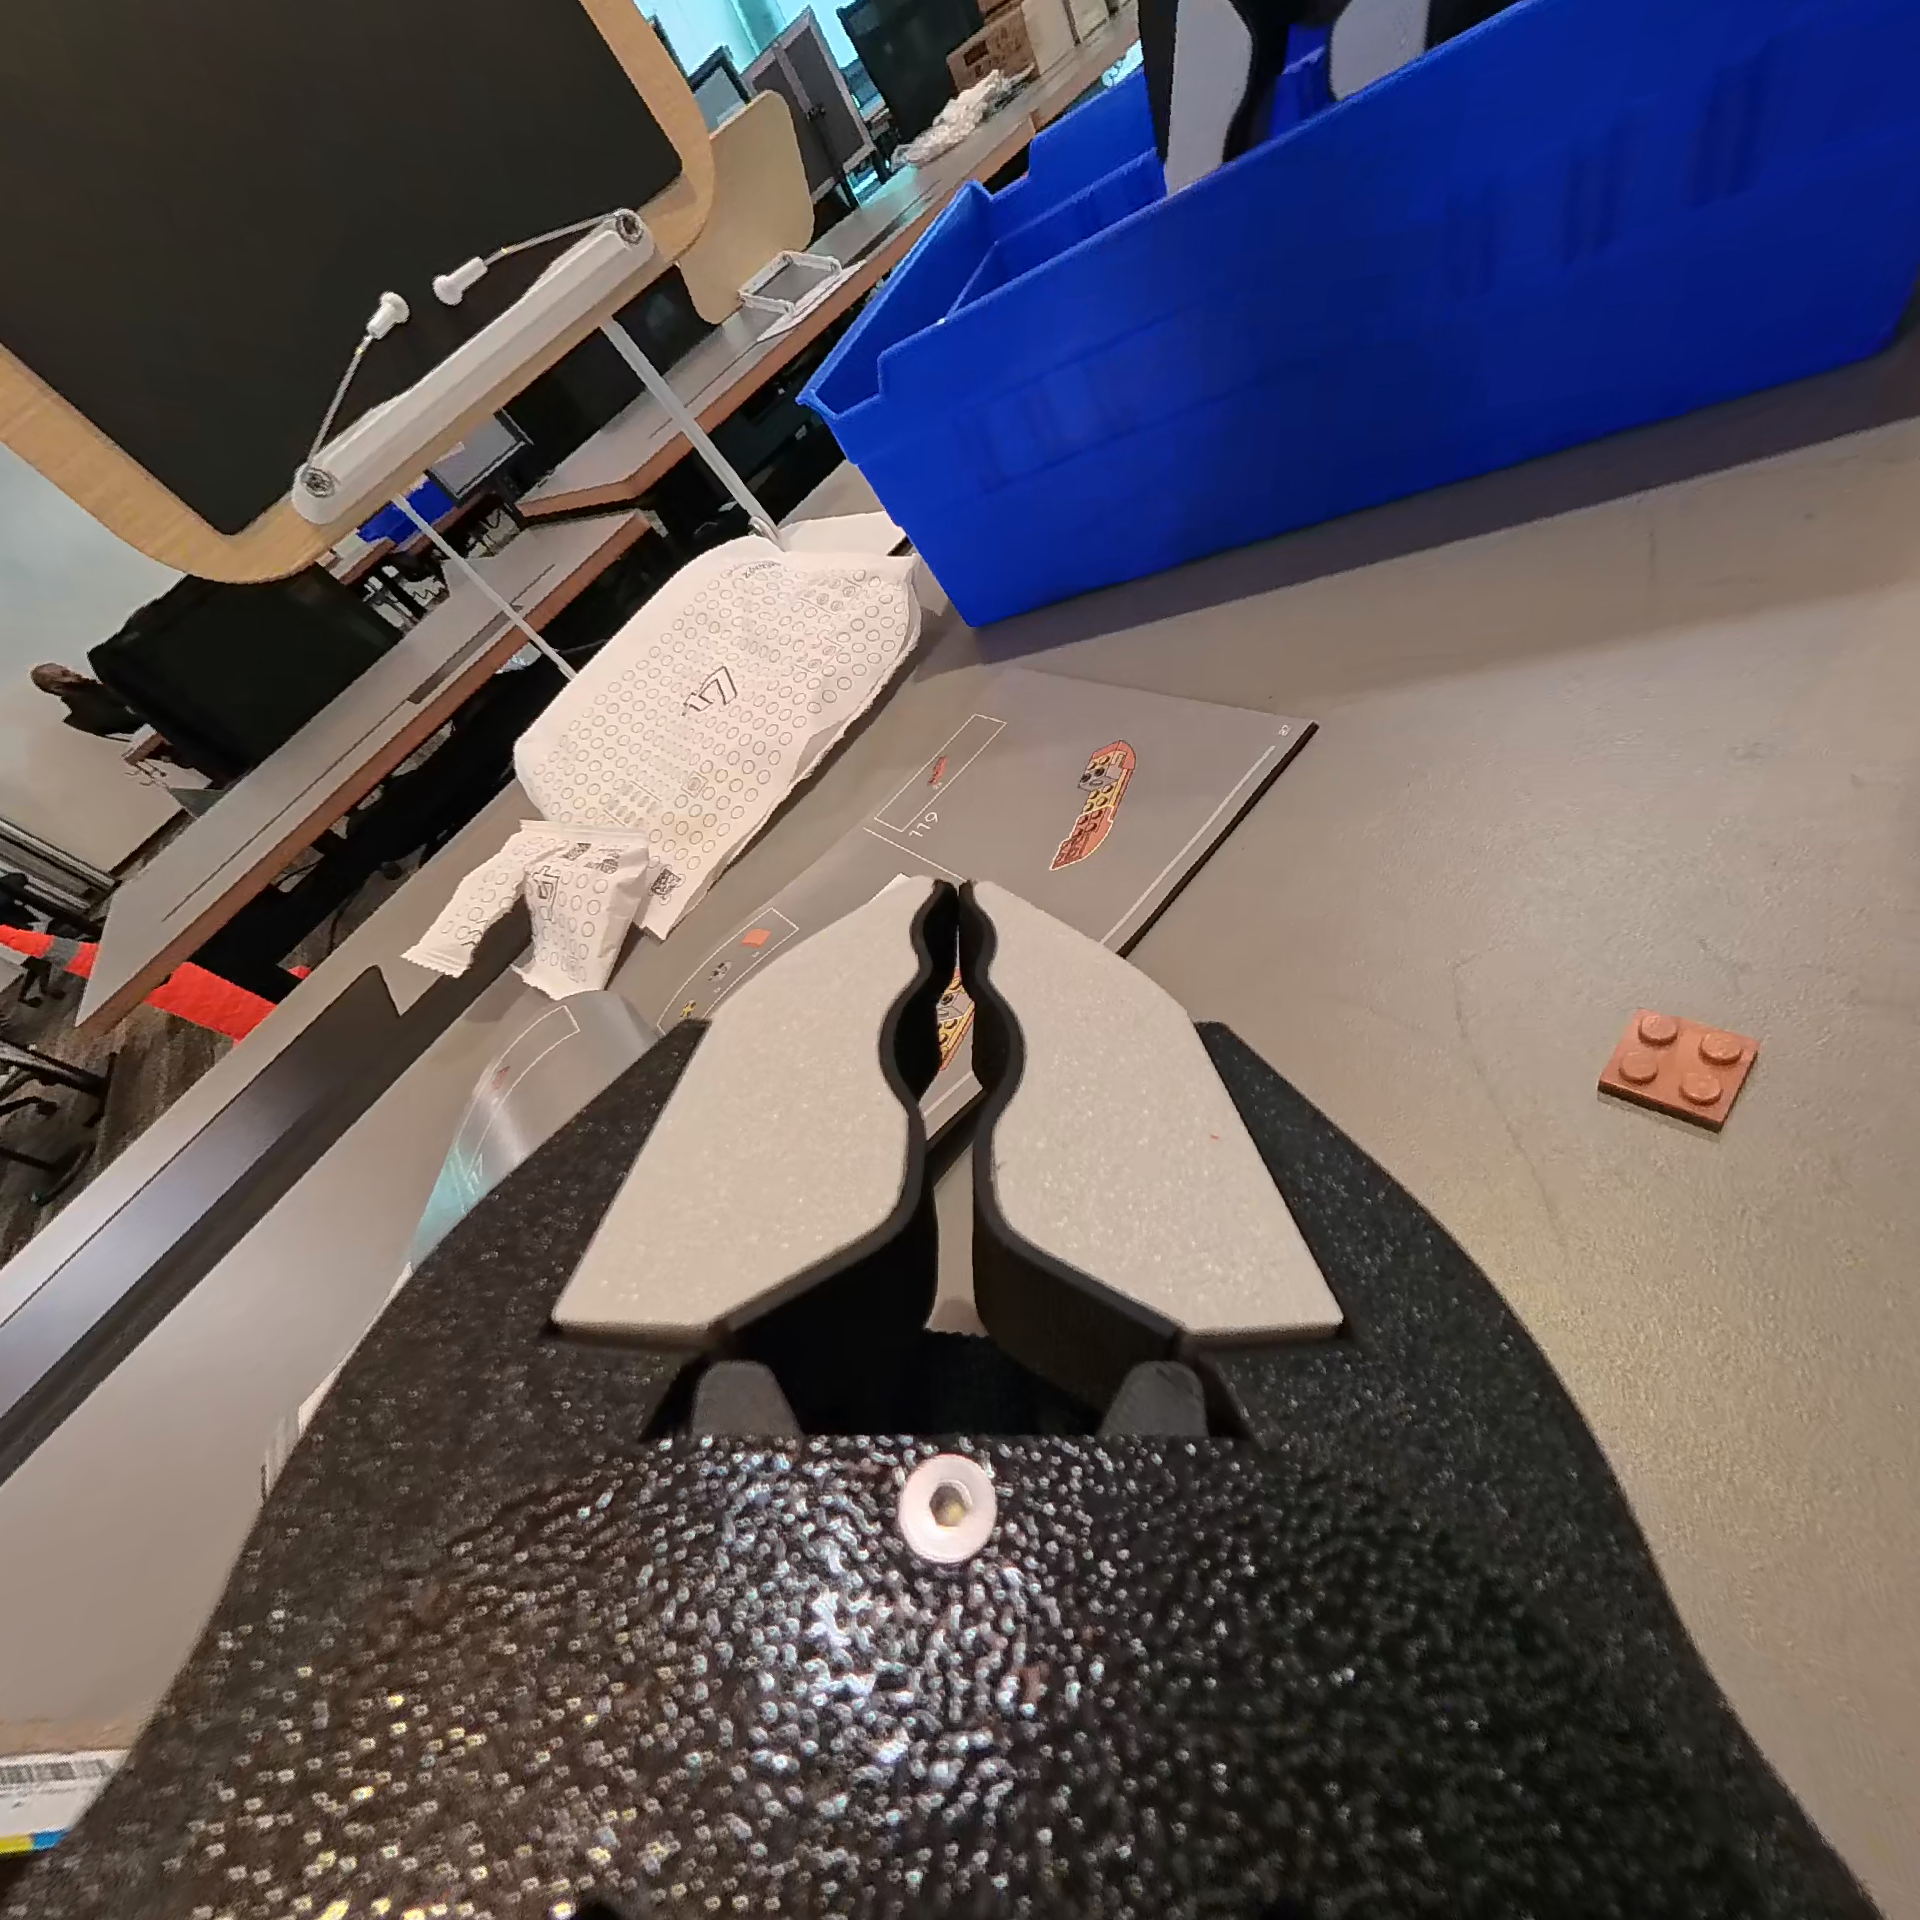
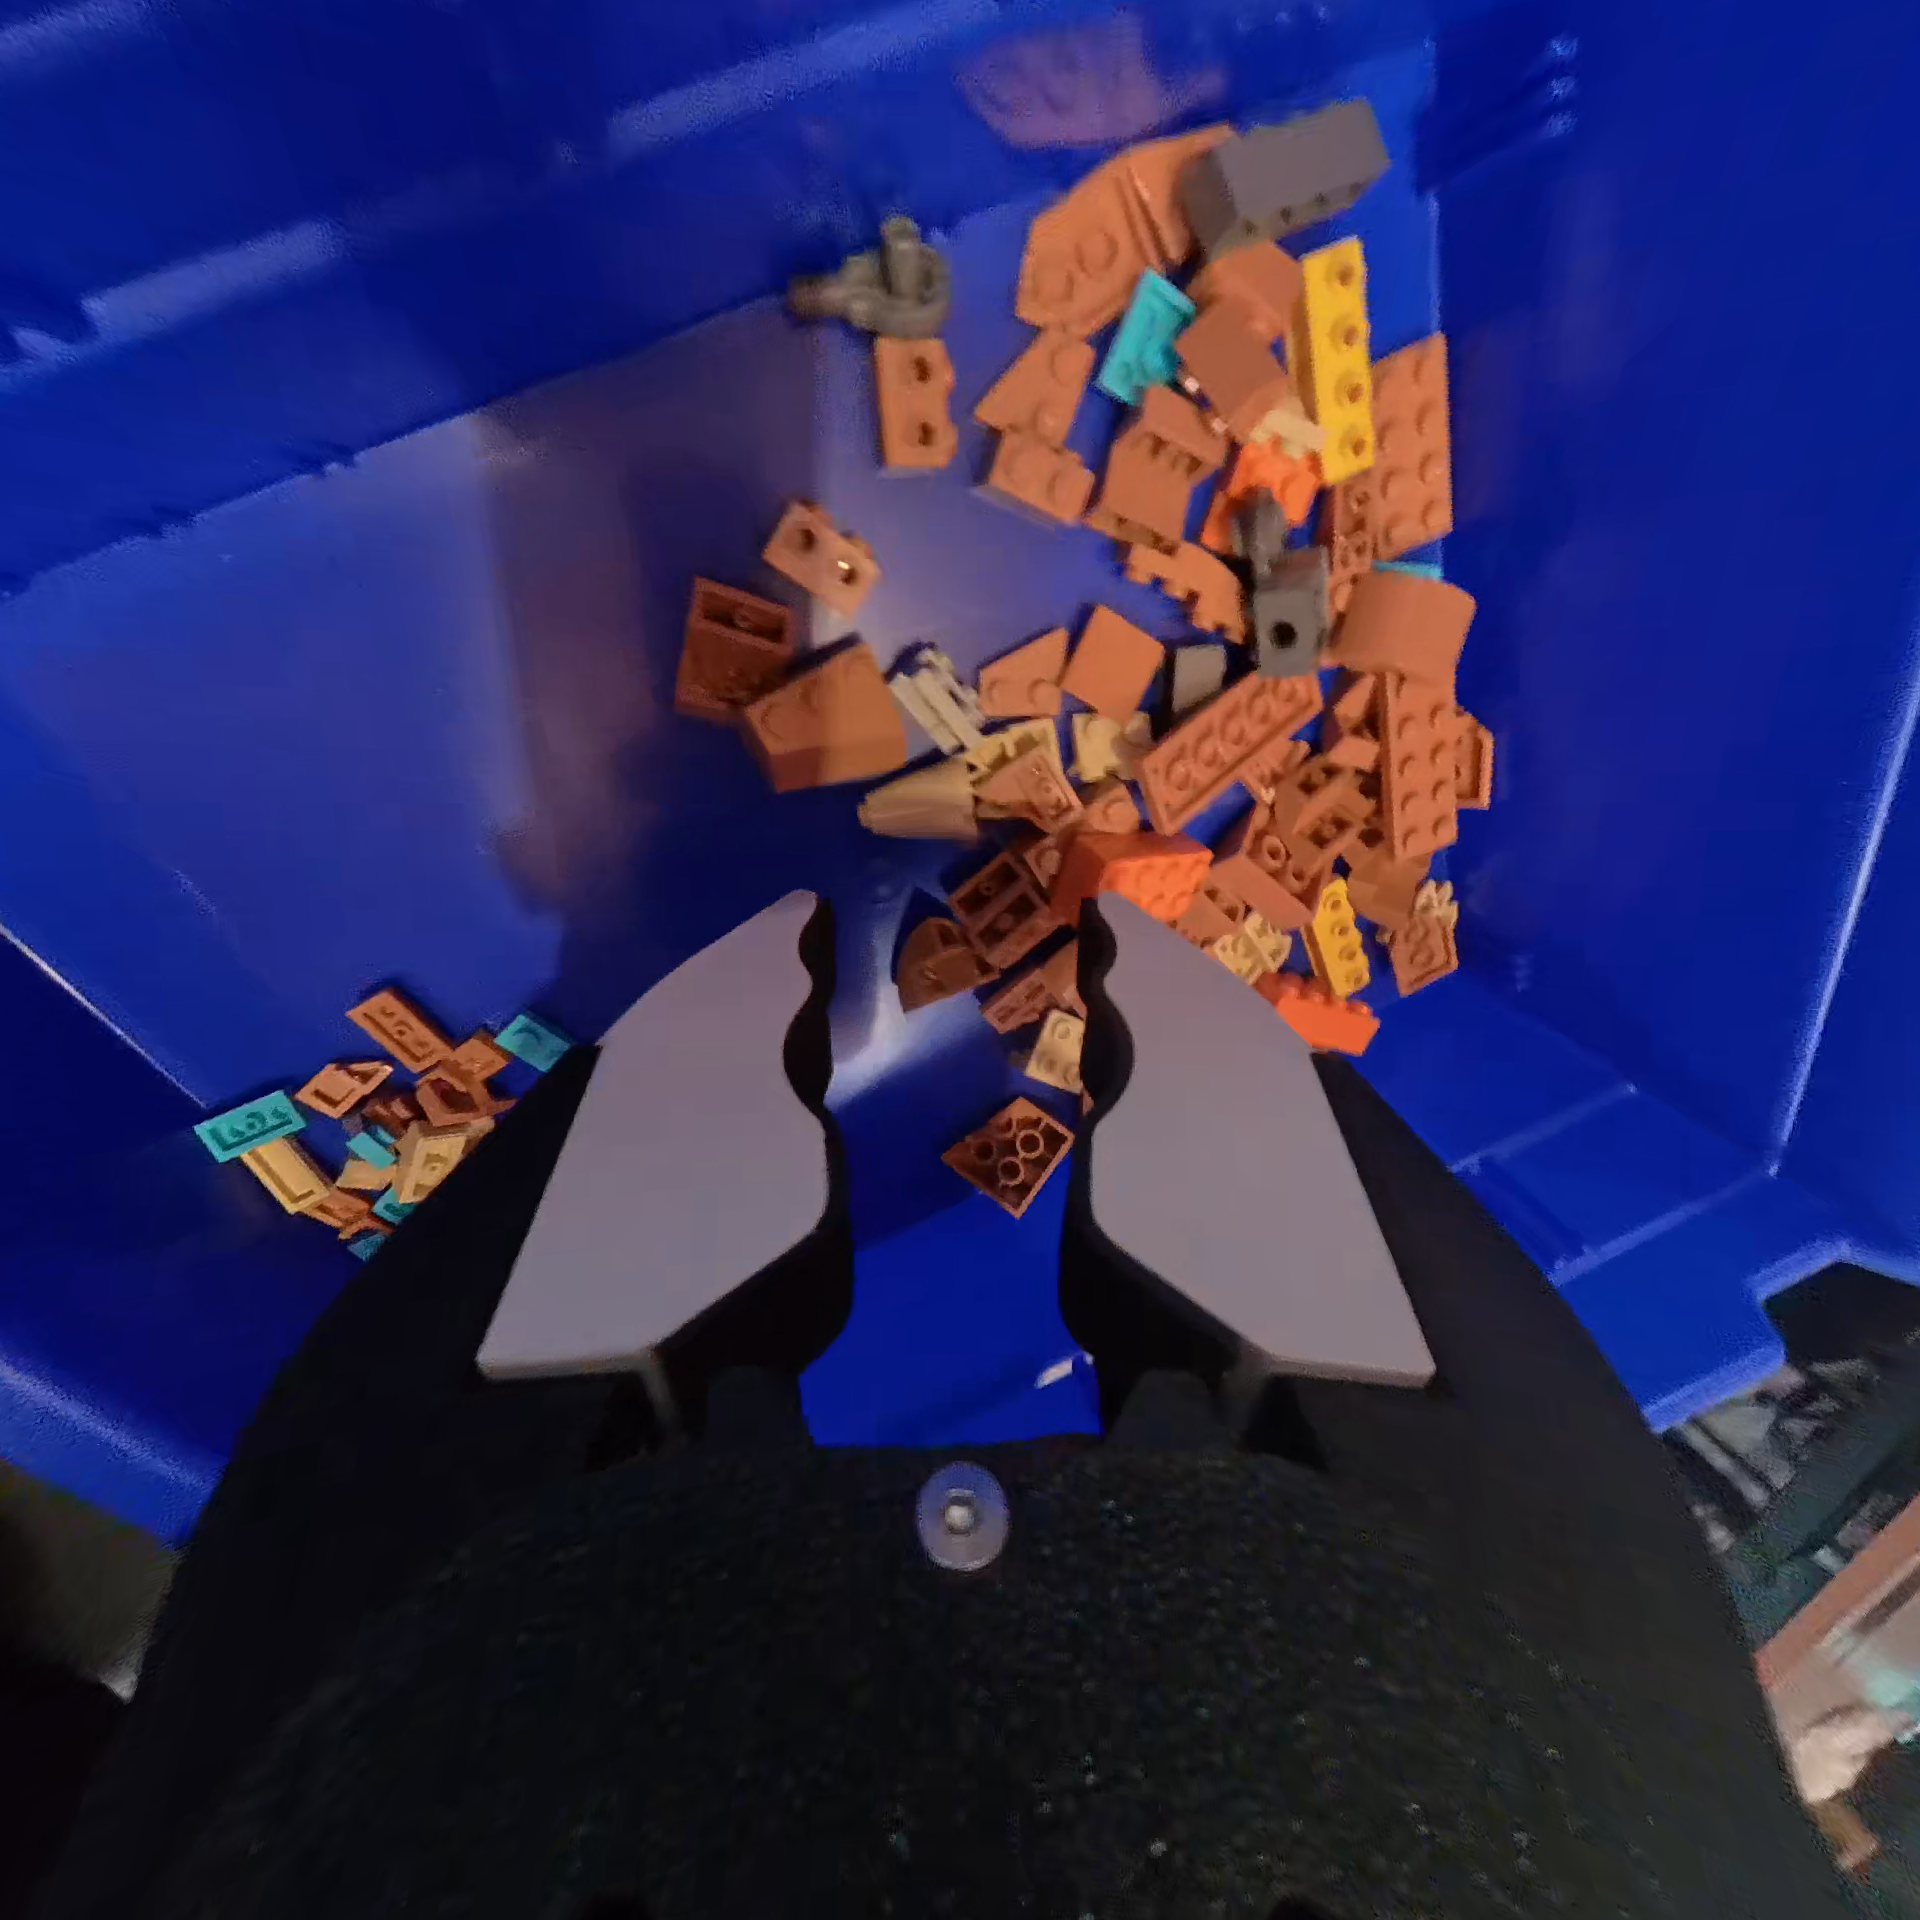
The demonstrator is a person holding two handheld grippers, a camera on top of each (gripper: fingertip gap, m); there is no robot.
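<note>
My left gripper [image 1: 957, 891] is shut with nothing between its pads, held above an open instruction booklet [image 1: 1091, 790] on the grey table [image 1: 1507, 852]. A small brown square plate [image 1: 1678, 1068] with studs lies on the table to its right. My right gripper [image 2: 948, 914] is open and empty, inside a blue bin [image 2: 312, 675] over a heap of loose toy bricks [image 2: 1226, 644], mostly brown with some yellow, orange, teal and grey. A dark brown brick [image 2: 1006, 1153] lies on the bin floor between the fingers, untouched. Small brown pieces [image 2: 987, 935] lie just beyond the fingertips.
Blue bins [image 1: 1351, 343] stand at the back right of the table. Torn white paper bags [image 1: 707, 707] lie left of the booklet, by the table's far edge. A smaller cluster of bricks [image 2: 364, 1112] sits in the bin's left corner. About 30 centimetres separates my left fingertips from my right. The small brown square plate [image 1: 1678, 1068] sits 12 centimetres or so from the ends of my left fingers.
</note>
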